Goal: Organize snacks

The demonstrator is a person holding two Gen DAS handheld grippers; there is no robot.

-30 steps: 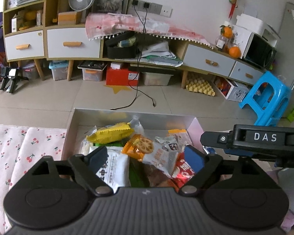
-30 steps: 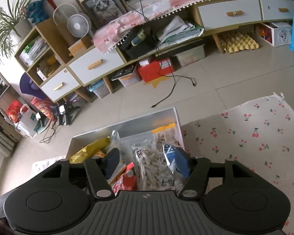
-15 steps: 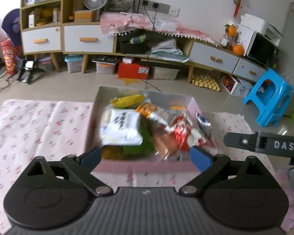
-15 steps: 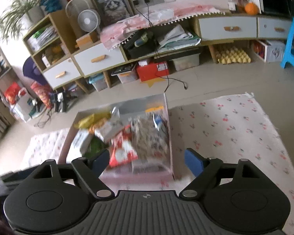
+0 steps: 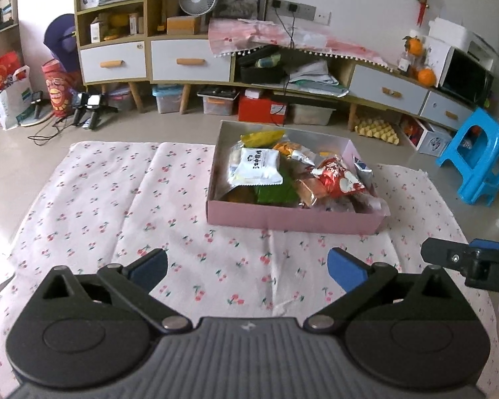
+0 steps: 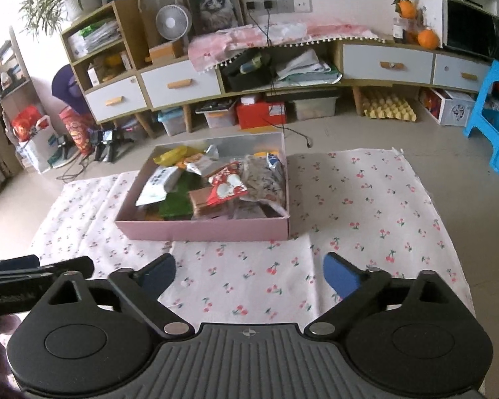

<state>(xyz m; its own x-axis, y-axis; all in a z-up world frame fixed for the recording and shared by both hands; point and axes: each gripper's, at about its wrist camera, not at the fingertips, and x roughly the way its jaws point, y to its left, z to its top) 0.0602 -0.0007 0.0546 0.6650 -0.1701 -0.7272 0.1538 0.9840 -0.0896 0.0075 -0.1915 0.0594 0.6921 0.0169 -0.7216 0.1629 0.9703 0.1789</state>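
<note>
A pink box [image 5: 292, 221] sits on the cherry-print cloth [image 5: 116, 199], filled with several snack packs: a white pack [image 5: 256, 166], a yellow pack [image 5: 261, 137], a red pack [image 5: 339, 179] and a green one [image 5: 276, 194]. The box also shows in the right wrist view [image 6: 203, 229], with a clear bag of pale snacks [image 6: 262, 181] at its right side. My left gripper [image 5: 246, 267] is open and empty, short of the box. My right gripper [image 6: 249, 272] is open and empty, also short of the box.
A long cabinet [image 5: 189, 60] with drawers lines the far wall, with storage bins and a red box [image 5: 261, 109] under it. A blue stool [image 5: 482, 159] stands at the right. The right gripper's side [image 5: 472, 262] shows at the left view's right edge.
Both grippers have pulled back and up from over the box. The right gripper's clear bag now lies in the box, and both jaws have opened wider.
</note>
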